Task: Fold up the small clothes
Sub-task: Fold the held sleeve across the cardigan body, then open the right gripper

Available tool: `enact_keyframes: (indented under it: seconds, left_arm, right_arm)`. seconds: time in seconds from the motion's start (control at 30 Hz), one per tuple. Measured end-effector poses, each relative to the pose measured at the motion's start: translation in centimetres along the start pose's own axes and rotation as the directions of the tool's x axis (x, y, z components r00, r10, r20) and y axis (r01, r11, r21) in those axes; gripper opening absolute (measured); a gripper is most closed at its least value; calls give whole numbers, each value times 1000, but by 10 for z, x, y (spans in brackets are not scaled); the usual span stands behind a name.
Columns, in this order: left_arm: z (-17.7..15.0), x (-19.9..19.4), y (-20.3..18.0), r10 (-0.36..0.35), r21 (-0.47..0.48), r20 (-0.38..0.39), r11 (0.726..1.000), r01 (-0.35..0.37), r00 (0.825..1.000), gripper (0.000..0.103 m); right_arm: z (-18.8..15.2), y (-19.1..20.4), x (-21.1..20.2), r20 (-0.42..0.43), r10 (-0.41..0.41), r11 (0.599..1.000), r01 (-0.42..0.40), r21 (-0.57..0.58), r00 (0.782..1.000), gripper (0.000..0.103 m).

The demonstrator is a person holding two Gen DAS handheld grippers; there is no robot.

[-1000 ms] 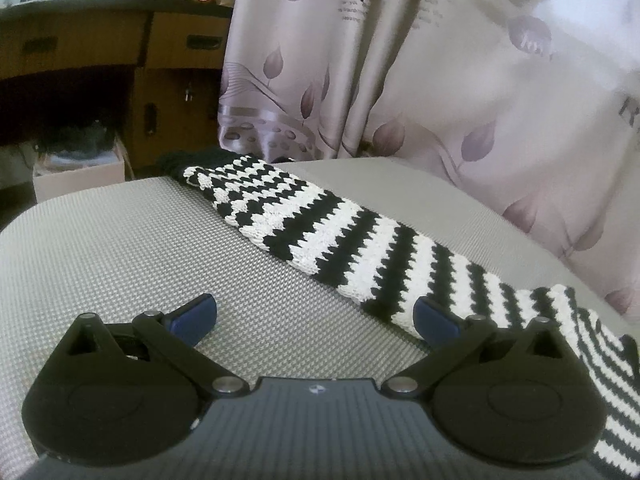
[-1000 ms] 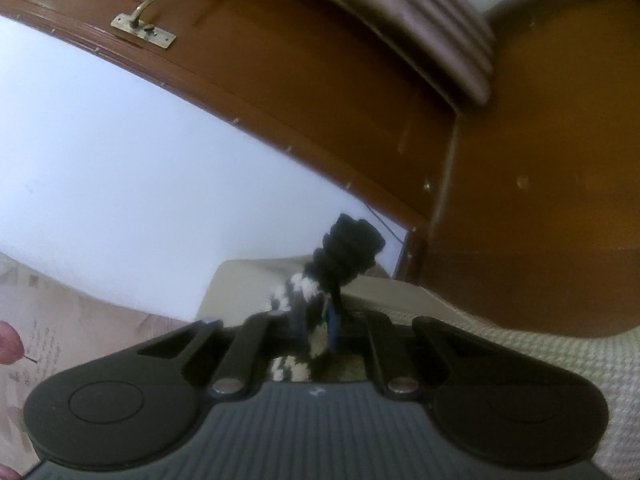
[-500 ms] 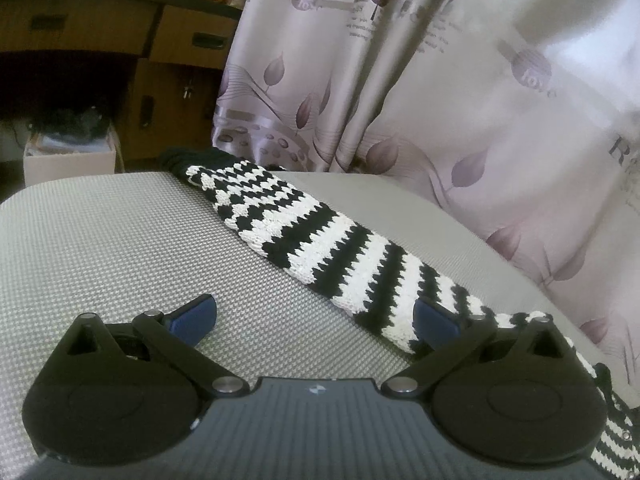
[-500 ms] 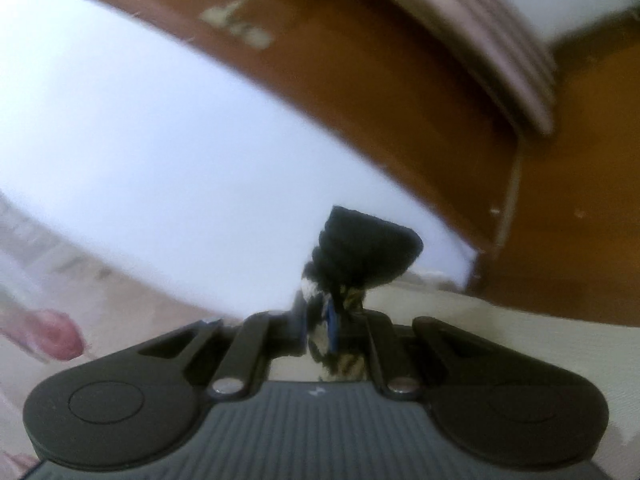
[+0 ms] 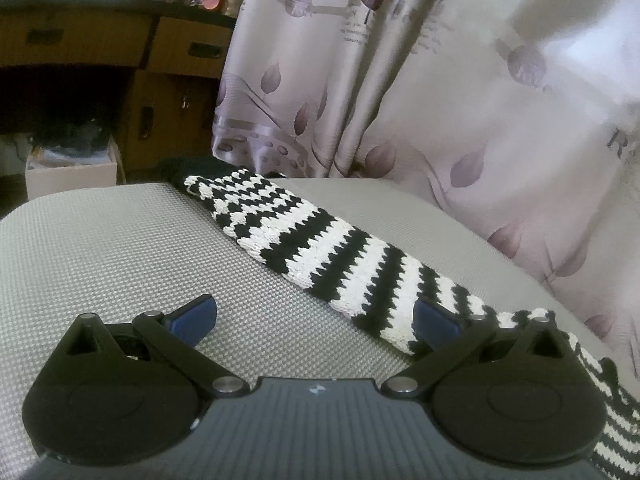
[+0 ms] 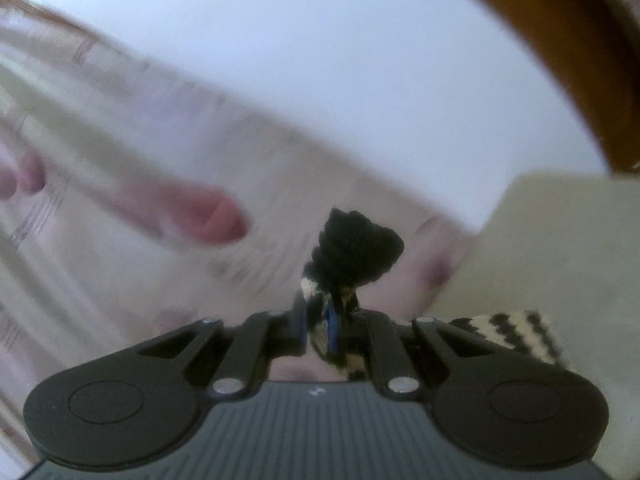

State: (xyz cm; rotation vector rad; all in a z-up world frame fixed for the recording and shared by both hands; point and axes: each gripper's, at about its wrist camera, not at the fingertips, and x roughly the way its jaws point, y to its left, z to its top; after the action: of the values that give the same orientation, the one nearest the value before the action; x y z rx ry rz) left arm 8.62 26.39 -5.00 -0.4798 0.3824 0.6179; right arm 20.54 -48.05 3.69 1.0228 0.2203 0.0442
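Observation:
A long black-and-white striped knitted garment lies stretched across a grey woven cushion, its black far end at the cushion's back edge. My left gripper is open and empty, low over the cushion, its right finger resting against the garment's near part. My right gripper is shut on the garment's other end; the black cuff sticks up between the fingers and a striped part hangs to the right. The right wrist view is motion-blurred.
A mauve leaf-print curtain hangs close behind the cushion. A wooden desk with drawers and a white box stand at the back left. A white wall and brown wood trim show in the right wrist view.
My right gripper has swung left with the garment's end in it; the view turned from the door toward the curtain. The left gripper has hardly moved and stays open.

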Motion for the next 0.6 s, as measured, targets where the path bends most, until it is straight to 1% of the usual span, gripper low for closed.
enact_keyframes:
  seconds: [0.13,0.3,0.43,0.6]
  left_arm:
    - [1,-1,2,-2,-9,-1,1000,2,1000,103]
    - [1,-3,4,-13,-15,6,1000,13,1000,103]
    - [1,-3,5,-19,-24,10,1000,20,1000,103]
    - [1,-4,4,-22,-27,14,999,22,1000,103]
  right_arm:
    - [-41,27,29,-72,56,998,-55,15,996,9]
    - [-95,51,60,-156,107,994,-101,46,982,9]
    - [-140,65,78,-230,127,991,-116,59,965,9]
    - [-194,74,99,-324,128,992,-113,64,938,9]
